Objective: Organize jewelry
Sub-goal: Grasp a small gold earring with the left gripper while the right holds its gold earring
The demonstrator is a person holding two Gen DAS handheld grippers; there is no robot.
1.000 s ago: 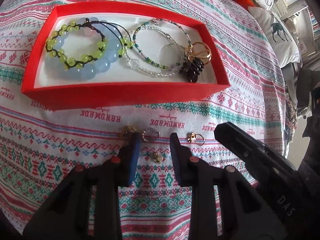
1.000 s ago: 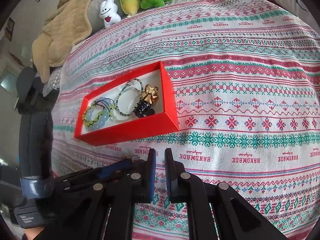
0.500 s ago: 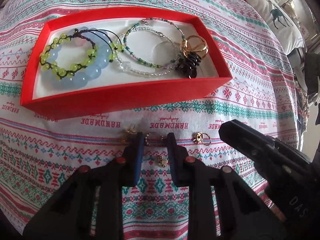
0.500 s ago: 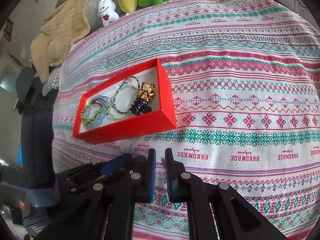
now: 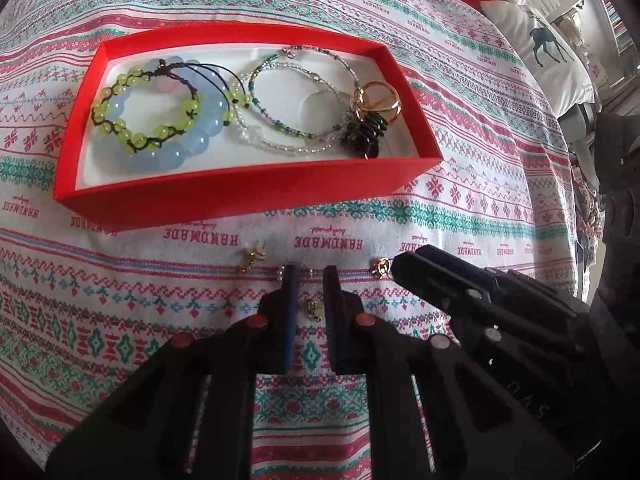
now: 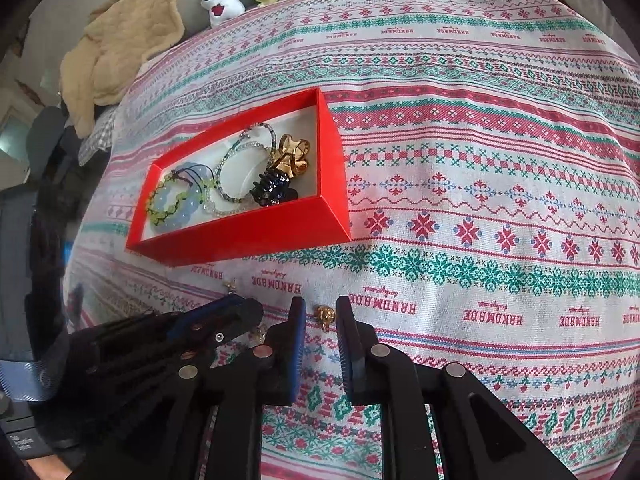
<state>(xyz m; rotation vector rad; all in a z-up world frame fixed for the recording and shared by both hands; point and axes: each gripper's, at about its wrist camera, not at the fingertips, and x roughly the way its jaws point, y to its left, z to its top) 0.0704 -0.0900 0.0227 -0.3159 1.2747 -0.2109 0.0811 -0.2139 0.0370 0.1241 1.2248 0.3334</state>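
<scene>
Task judged partly done. Red box sits on the patterned bedspread and already holds: green-bead bracelet laid over a pale blue bead bracelet, two thin beaded bracelets, a gold ring piece and a dark hair claw at the box's right end. No dividers seen; single compartment.

Still loose on the bedspread, just in front of the box: a gold stud earring, a small silver-coloured piece partly hidden behind the left finger, a small gold earring and a gold ring-like earring.

Left gripper: jaws closing, the small gold earring seen between the fingers, pads not yet seen pressing on it. Right gripper: jaws opening, the gold ring-like earring framed in the gap, not gripped.

Four small pieces judged left to be moved into the box.
</scene>
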